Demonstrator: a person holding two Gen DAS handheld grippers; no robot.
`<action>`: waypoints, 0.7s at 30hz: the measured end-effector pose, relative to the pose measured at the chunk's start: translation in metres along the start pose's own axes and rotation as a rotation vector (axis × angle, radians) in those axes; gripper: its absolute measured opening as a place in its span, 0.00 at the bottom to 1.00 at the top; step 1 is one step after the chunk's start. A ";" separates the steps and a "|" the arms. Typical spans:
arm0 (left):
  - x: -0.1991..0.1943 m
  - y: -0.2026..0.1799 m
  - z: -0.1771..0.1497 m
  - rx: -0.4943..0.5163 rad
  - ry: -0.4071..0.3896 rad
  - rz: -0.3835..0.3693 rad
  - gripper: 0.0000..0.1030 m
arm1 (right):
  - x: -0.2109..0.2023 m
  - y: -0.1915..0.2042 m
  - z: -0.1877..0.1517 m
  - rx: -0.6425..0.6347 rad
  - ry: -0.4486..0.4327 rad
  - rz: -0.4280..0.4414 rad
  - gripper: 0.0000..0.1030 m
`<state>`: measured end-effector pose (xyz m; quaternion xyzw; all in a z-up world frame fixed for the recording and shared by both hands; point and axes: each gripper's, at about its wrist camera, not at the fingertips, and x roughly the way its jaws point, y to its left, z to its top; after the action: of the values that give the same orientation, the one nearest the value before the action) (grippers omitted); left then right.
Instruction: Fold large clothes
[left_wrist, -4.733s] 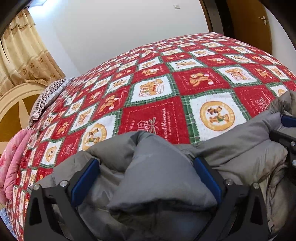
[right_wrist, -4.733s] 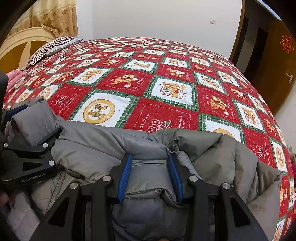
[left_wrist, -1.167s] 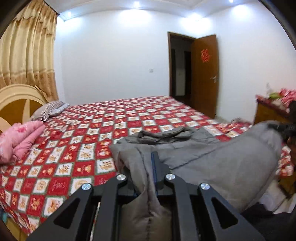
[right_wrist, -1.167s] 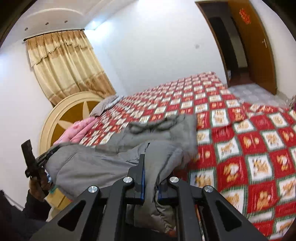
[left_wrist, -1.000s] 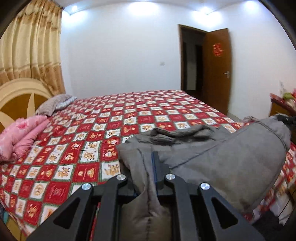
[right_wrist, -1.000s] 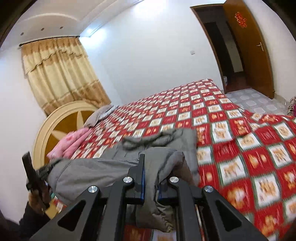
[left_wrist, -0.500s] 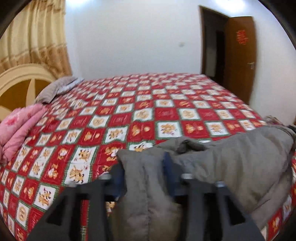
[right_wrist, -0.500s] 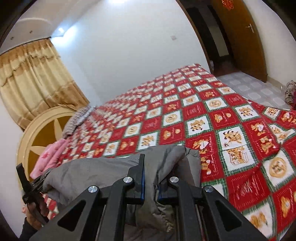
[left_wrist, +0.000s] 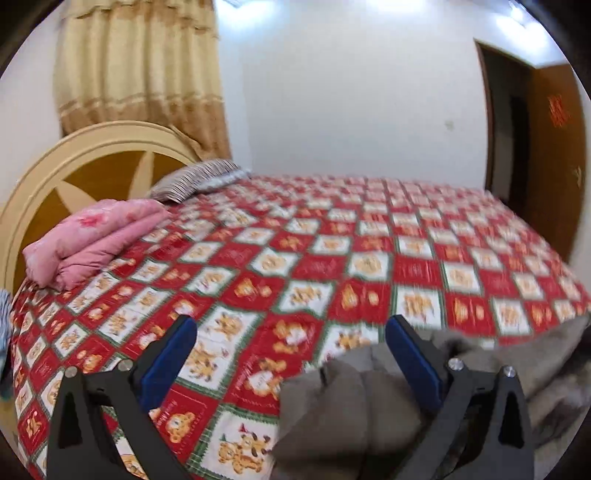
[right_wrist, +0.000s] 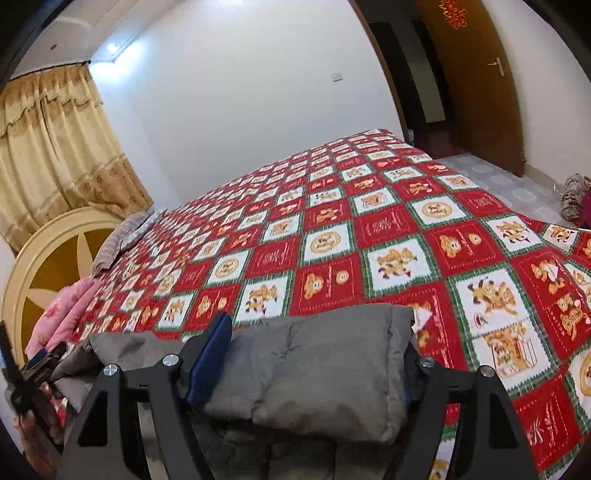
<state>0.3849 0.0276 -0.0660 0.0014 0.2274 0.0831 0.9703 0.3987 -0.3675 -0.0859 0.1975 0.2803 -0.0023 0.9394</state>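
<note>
A grey padded jacket (left_wrist: 354, 406) lies folded at the near edge of the bed; in the right wrist view (right_wrist: 317, 365) it is a thick bundle. My left gripper (left_wrist: 291, 354) is open, with the jacket's left corner lying loose between its blue pads (left_wrist: 413, 362). My right gripper (right_wrist: 317, 354) is open wide around the jacket's upper fold, its left pad (right_wrist: 210, 354) beside the cloth. The left gripper also shows at the far left of the right wrist view (right_wrist: 33, 369).
The bed carries a red, white and green cartoon blanket (left_wrist: 332, 258). A folded pink quilt (left_wrist: 92, 236) and a striped pillow (left_wrist: 195, 181) lie by the round headboard (left_wrist: 74, 173). A brown door (right_wrist: 476, 74) and tiled floor (right_wrist: 498, 177) are on the right.
Both grippers lowered the jacket onto the bed and opened, letting go of the cloth. The left view has swung toward the headboard.
</note>
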 end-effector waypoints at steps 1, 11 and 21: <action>-0.007 0.003 0.004 -0.014 -0.019 0.003 1.00 | 0.001 -0.001 0.002 0.012 -0.006 -0.003 0.76; -0.030 -0.031 -0.009 0.089 -0.073 0.016 1.00 | -0.013 -0.007 0.025 0.098 -0.074 0.052 0.91; -0.007 -0.111 -0.019 0.321 -0.014 0.050 1.00 | -0.013 0.064 -0.008 -0.079 0.007 -0.021 0.91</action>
<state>0.3884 -0.0837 -0.0843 0.1626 0.2308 0.0696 0.9568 0.3906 -0.3073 -0.0612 0.1572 0.2853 -0.0006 0.9454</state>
